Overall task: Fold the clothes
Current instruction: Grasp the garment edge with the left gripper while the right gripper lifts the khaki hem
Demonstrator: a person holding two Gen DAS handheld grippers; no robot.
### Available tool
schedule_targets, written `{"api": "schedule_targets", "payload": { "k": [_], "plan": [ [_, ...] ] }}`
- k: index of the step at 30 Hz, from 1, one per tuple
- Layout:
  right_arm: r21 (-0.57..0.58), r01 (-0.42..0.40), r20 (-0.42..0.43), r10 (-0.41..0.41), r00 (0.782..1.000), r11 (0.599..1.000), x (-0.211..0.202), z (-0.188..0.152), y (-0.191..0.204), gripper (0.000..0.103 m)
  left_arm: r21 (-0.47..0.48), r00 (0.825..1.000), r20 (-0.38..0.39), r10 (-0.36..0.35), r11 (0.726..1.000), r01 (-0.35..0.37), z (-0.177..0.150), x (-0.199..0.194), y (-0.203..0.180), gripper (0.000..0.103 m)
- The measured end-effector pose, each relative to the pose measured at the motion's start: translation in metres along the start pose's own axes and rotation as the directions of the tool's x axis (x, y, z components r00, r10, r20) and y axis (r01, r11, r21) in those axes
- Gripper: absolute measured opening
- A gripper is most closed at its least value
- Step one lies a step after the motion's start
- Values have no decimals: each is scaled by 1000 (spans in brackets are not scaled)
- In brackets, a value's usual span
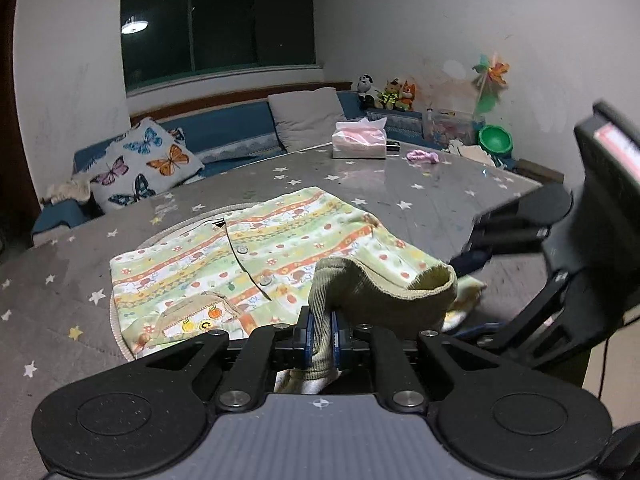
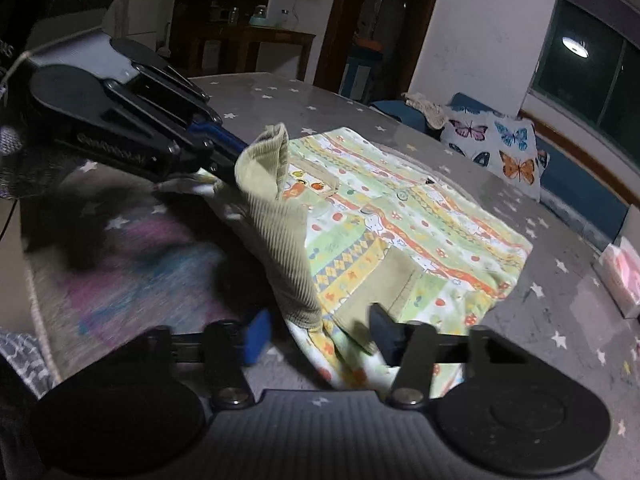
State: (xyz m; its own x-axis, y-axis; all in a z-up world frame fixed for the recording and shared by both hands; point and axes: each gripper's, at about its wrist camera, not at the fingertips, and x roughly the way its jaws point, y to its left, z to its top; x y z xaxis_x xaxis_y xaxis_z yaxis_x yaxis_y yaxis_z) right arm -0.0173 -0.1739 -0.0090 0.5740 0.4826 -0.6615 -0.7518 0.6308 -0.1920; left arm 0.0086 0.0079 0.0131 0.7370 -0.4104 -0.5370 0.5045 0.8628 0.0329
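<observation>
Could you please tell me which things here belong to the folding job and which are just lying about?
Part of the job:
patterned shirt
its ribbed cuff, pinched in the left claw
right claw, open over the hem

Lying about:
tissue box
butterfly pillow
plush toys
green bowl

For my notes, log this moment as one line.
step: folding | left gripper: shut on shirt cuff | right gripper: open at shirt hem

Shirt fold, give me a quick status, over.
Left gripper shut on shirt hem. Right gripper open, fingers either side of the shirt's near edge. Tissue box sits far back, nothing in the way.
</observation>
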Motion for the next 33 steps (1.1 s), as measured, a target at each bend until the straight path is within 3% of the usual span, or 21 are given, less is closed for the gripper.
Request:
{"api": "schedule_targets", "payload": {
  "k": [2,8,9,10,11,18,20,23,25,27,33],
  "plan": [
    [20,-13,-8,13,1000,1000,5,4,-5,23,-16,1000,-8,-2,1000,2,0,1,5,11],
    [89,-60,14,59,998,994,3,23,-30,14,16,1000,-3,31,999,-31,-12,-16,5,20],
    [95,-65,19,63,998,993,2,27,-32,14,28,999,-1,42,999,-42,-15,-21,3,30],
    [97,-65,23,63,998,993,2,30,-34,13,40,998,-1,61,997,-61,-18,-24,2,49],
    [100,-65,27,62,998,993,2,33,-36,13,53,996,-1,85,995,-84,-22,-28,1,55],
    [113,-51,53,45,998,992,1,45,-44,10,192,982,-27,184,965,-176,-47,-30,-10,56],
    [114,-48,57,42,998,992,0,46,-43,10,230,975,-30,219,951,-206,-51,-24,-10,56],
    [116,-41,54,35,998,992,0,42,-38,9,269,968,-42,248,936,-228,-55,-17,-4,40],
    [122,-35,58,28,998,992,0,38,-36,9,280,966,-44,254,932,-232,-57,-19,-2,19],
    [133,-26,76,16,997,991,-4,35,-33,7,288,966,-43,257,929,-234,-59,-22,-1,11],
    [122,-14,120,-1,993,992,-22,31,-22,5,280,968,-19,251,930,-236,-57,-45,-3,5]
  ]
}}
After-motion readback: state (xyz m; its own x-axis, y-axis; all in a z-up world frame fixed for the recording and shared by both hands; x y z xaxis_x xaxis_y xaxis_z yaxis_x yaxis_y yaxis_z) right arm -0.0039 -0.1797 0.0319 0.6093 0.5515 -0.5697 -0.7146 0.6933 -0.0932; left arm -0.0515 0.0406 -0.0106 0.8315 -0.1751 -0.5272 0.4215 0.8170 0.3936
